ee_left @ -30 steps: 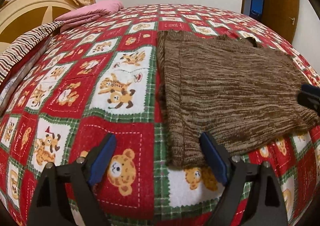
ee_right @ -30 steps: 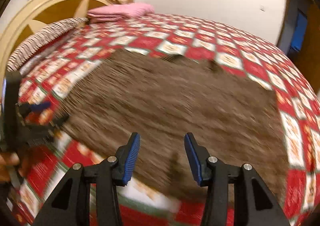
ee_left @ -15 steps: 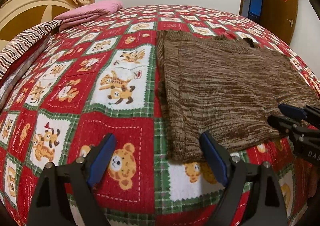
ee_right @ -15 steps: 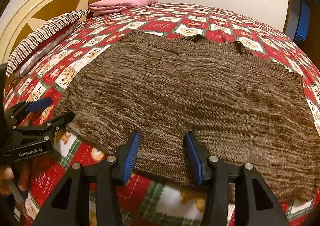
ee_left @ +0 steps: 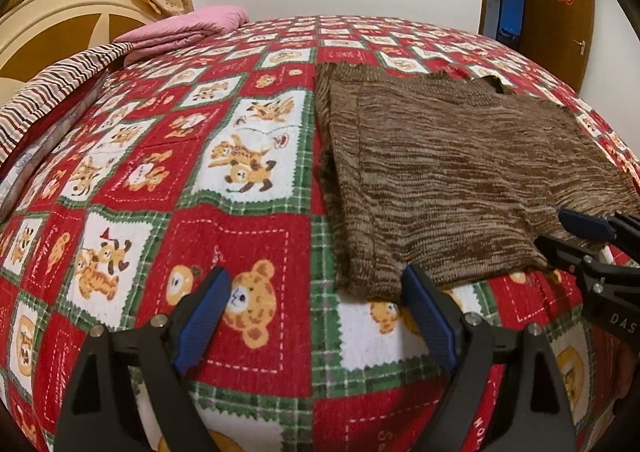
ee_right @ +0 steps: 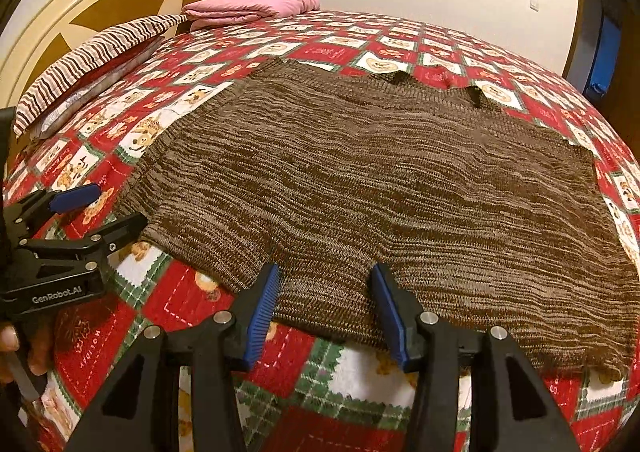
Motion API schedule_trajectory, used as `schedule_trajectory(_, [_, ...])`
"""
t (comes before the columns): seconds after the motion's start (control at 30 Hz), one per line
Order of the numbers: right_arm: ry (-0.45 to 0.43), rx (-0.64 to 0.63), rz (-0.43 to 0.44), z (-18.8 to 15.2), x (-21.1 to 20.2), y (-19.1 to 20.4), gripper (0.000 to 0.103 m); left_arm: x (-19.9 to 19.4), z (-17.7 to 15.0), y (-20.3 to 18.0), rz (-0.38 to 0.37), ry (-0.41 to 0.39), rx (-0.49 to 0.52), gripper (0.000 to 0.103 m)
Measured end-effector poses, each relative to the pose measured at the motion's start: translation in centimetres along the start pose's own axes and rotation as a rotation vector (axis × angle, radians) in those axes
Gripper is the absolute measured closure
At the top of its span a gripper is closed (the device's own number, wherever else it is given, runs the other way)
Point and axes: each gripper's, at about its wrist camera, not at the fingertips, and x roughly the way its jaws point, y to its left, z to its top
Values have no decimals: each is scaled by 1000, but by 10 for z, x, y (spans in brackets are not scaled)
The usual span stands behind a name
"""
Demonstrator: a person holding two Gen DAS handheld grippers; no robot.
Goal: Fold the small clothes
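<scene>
Sweater [ee_right: 380,188] flat on bed [ee_left: 240,236], near hem toward both tongs. Left tongs [ee_left: 316,294] wide apart over the sweater's left near corner, nothing gripped. Right tongs [ee_right: 324,300] partly apart over the near hem, pads not pressing the knit.

Bed under red-green-white teddy-bear-print quilt [ee_left: 256,236] filling most of frame. Brown marled knit garment [ee_right: 380,192] lying flat on quilt, centre-right. Folded pink blanket [ee_right: 252,6] sitting at upper left beside cream wooden headboard [ee_right: 100,0]; brown-striped pillow [ee_right: 92,60] lying below it, left edge.
</scene>
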Motion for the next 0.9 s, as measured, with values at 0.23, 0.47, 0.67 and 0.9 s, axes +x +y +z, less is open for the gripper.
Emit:
schedule_trajectory(0.23, [-15,8,7,-4,-5,0,53,-8,0,7,-45,1,-18,6])
schedule_trajectory(0.47, [-54,1,55,-20,-20,4,40,-28,18,37,-28,-69,-39,6])
schedule_trajectory(0.67, [-110,-54,28,-16,-33,32,39,-18,68,63,-49,-116,-93,4])
schedule_trajectory(0.9, [-154,-286,-11,5,-24,106,39,25,97,62,-109,-69,-117,4])
